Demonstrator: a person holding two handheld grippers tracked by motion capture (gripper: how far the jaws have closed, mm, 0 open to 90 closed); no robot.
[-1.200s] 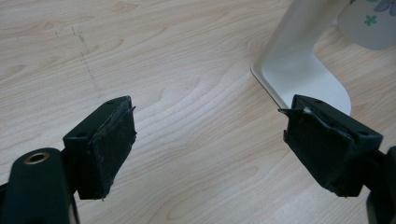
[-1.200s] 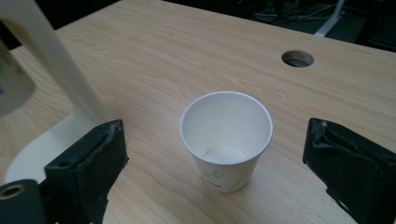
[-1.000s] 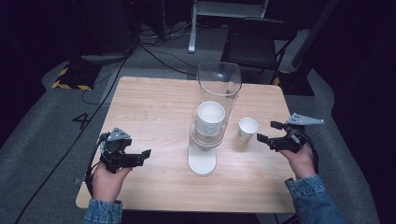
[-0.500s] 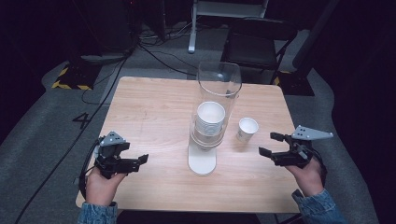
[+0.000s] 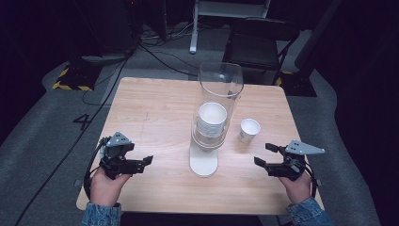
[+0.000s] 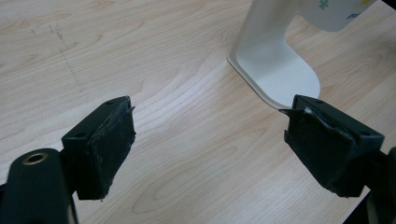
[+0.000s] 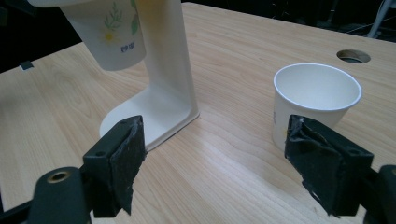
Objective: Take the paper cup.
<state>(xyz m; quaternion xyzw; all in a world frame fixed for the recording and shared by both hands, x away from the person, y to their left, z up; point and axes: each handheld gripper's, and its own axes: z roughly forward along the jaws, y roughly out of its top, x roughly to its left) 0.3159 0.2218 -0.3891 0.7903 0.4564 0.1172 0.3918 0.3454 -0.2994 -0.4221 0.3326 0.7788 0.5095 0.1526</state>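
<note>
Pale grained wood table [image 5: 155, 113], smooth white paper cup [image 7: 315, 100] near my right gripper [image 7: 224, 163], jaws apart, curved cream dispenser stand [image 6: 275, 60] beyond my left gripper [image 6: 208, 144], jaws spread wide, both empty

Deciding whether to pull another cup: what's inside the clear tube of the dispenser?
The clear tube holds a stack of white paper cups in its lower part; above them it looks empty. The bottom cup pokes out below. The count is hidden, since the cups nest inside one another.
</note>
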